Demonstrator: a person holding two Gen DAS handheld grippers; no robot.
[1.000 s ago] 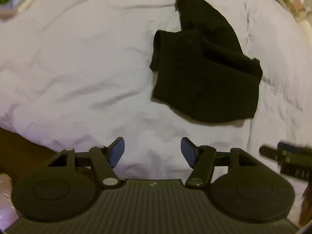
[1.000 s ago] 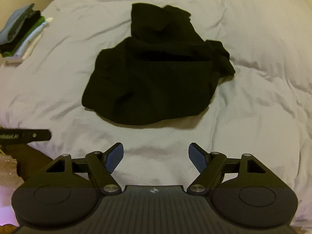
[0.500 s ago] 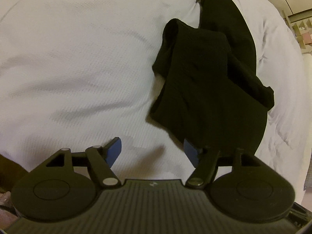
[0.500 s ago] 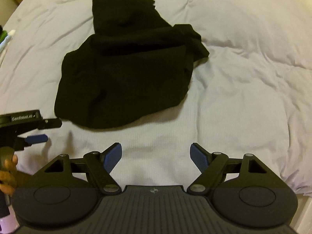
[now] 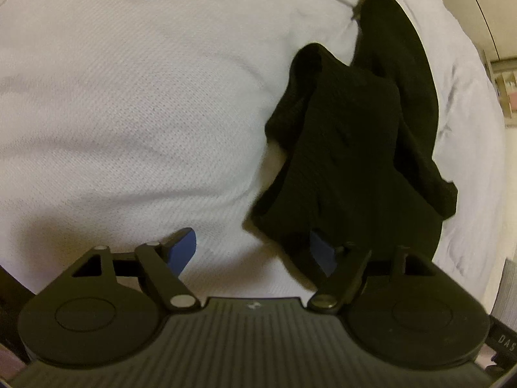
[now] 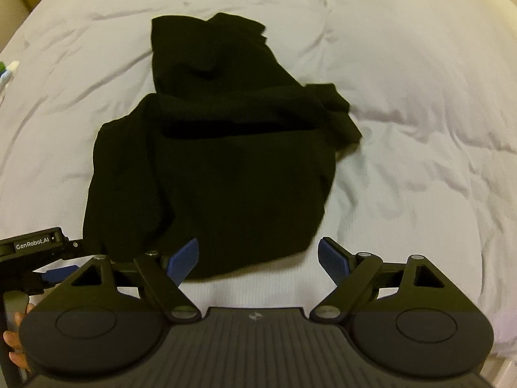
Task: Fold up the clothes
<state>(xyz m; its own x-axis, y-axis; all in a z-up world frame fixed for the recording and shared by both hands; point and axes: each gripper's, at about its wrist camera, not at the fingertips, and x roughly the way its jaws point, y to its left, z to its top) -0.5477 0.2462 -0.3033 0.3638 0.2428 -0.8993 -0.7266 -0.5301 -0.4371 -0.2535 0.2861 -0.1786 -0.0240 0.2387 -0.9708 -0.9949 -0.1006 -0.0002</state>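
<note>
A crumpled black garment (image 6: 219,148) lies on the white bed cover (image 6: 404,97). In the left wrist view the garment (image 5: 355,148) runs up the right half. My left gripper (image 5: 252,249) is open at the garment's near left corner, with the cloth edge lying over its right finger. It also shows in the right wrist view (image 6: 55,268) at the far left. My right gripper (image 6: 258,258) is open at the garment's near hem, its left finger over the cloth and its right finger over bare cover.
The white bed cover (image 5: 129,97) fills both views with soft wrinkles. A bit of a folded clothes stack (image 6: 8,69) shows at the bed's left edge. Shelving (image 5: 504,87) stands beyond the bed at the right.
Both grippers have moved forward and down to the garment's near edge. The left one has come to the near left corner, the right one to the near hem. Both stay open.
</note>
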